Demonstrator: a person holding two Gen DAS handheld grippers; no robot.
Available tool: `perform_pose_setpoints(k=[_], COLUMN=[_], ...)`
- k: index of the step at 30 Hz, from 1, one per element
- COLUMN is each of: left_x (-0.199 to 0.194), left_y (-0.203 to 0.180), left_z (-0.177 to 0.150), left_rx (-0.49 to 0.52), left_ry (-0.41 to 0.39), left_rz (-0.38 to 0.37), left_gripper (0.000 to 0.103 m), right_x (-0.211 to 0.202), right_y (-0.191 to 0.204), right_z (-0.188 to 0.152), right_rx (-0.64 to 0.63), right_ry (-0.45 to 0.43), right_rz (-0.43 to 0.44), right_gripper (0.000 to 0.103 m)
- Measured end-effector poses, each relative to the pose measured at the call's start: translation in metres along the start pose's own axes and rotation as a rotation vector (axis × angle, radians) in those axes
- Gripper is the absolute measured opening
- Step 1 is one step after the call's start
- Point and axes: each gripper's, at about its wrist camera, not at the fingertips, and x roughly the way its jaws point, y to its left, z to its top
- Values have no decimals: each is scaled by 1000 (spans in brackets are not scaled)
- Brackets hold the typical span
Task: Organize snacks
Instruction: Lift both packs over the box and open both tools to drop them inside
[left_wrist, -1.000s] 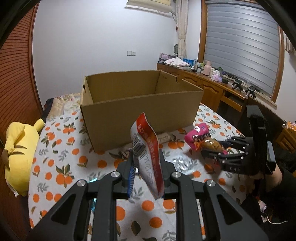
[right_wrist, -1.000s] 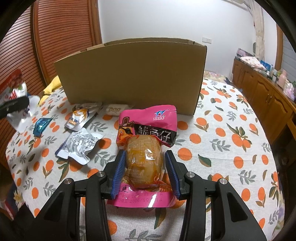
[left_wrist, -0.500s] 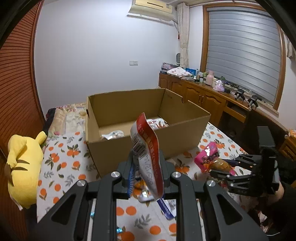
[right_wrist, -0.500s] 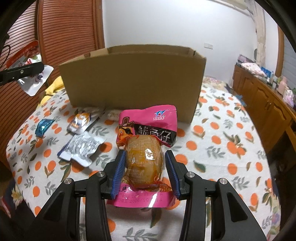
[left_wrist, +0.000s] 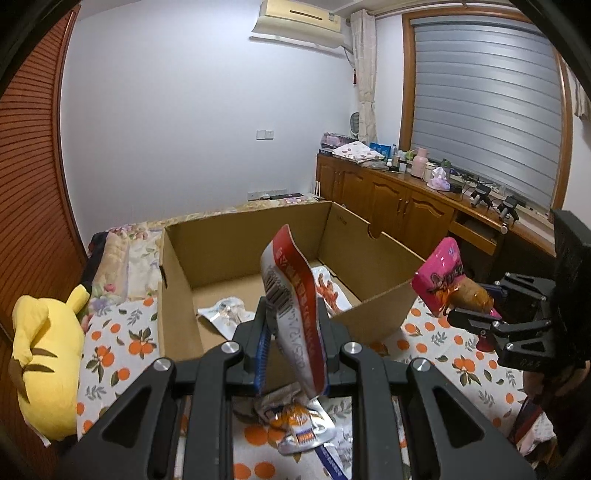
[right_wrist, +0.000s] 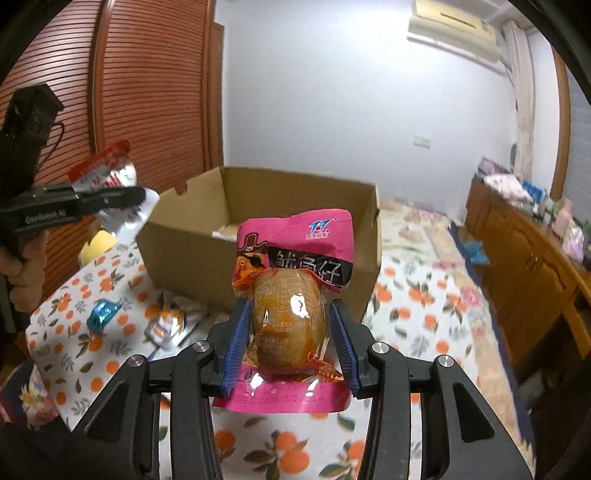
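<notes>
We see dim, even indoor light (source unseen), glare on the pink packet (right_wrist: 291, 295), motion blur in the right view, dark bowed edges.

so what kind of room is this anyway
Most likely a bedroom at home. An air conditioner hangs high on the wall, wooden cabinets run under a shuttered window, and a yellow plush toy lies beside the cardboard box.

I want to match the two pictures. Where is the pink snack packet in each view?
Left wrist: the pink snack packet is at mid-right, held in the right gripper.
Right wrist: pink snack packet at centre, between the fingers.
Shared landmark: the cardboard box.
</notes>
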Motion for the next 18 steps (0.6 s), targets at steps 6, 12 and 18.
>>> perform_pose_setpoints(k=[6, 12, 18], left_x=[21, 48, 68], left_y=[7, 16, 20], left_z=[16, 28, 33], left_rx=[-2, -10, -3], left_ry=[7, 22, 36], left_rz=[11, 13, 19], left_gripper=[19, 19, 19], right_x=[14, 35, 59], right_y=[-5, -10, -17], right_z=[22, 43, 57], right_rx=[-27, -44, -45], right_ry=[-24, -38, -30], right_rz=[20, 36, 52], right_gripper=[44, 44, 44])
